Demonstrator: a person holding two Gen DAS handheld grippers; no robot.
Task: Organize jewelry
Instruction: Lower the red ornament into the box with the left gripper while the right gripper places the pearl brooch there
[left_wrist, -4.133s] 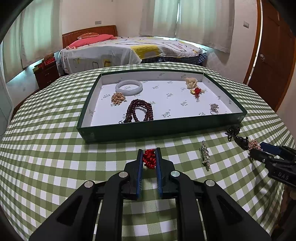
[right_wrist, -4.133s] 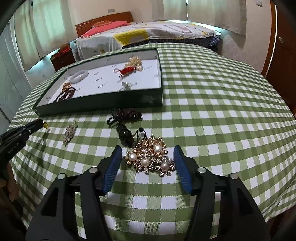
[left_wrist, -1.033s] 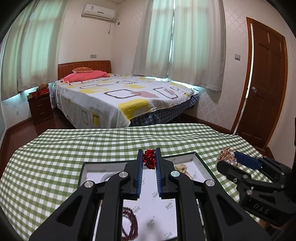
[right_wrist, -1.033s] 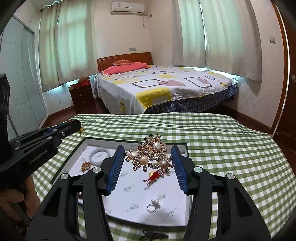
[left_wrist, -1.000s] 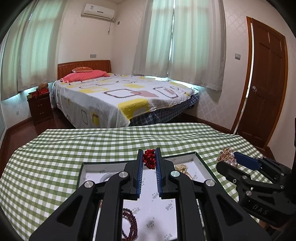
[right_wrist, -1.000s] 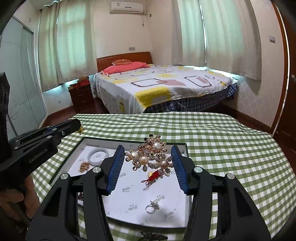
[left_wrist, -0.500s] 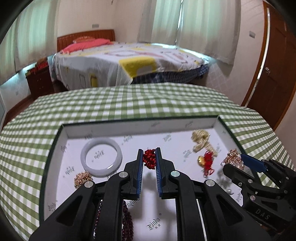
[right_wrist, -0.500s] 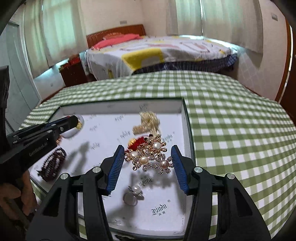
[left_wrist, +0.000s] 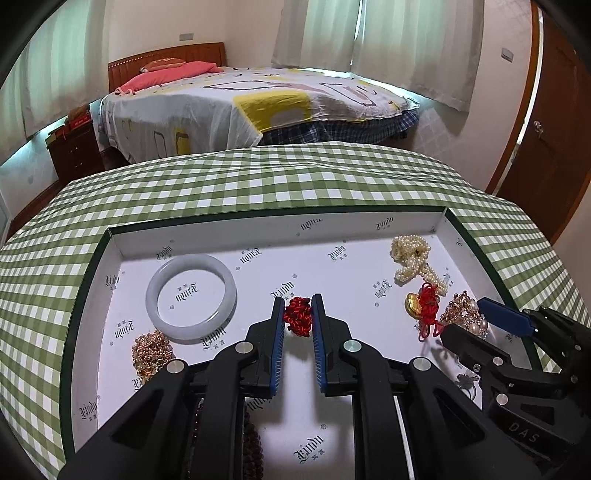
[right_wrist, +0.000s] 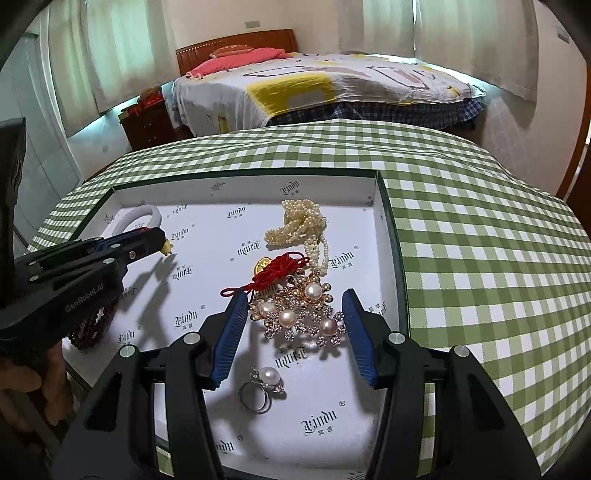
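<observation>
Already in the tray: a white bangle (left_wrist: 191, 297), a gold chain heap (left_wrist: 150, 351), a pearl strand (left_wrist: 413, 263), a gold charm on red cord (left_wrist: 421, 305), a pearl ring (right_wrist: 261, 390) and dark red beads (right_wrist: 92, 328) lie on the white printed floor of the green tray (left_wrist: 75, 317).

In hand, left: the left gripper (left_wrist: 298, 316) has its fingers closed on a small red knot ornament (left_wrist: 297, 316), held above the middle of the tray floor, just beside the bangle.

In hand, right: the right gripper (right_wrist: 294, 314) carries a gold brooch with pearls (right_wrist: 298, 314) between its fingers, low over the right part of the tray, close to the charm and above the ring; the blue pads are against its two sides, so I judge it is held.

Stage: both pieces are over the tray but not yet set down, so I judge this is the moment of placing.

Left to do: release both pieces. Whether more jewelry waits outside the tray, I cannot tell.

Surface: a round table (right_wrist: 480, 221) with green and white checked cloth; the tray sits on it.

Room: a bedroom with a bed (left_wrist: 258, 99), pale curtains, a dark nightstand and a wooden door.
</observation>
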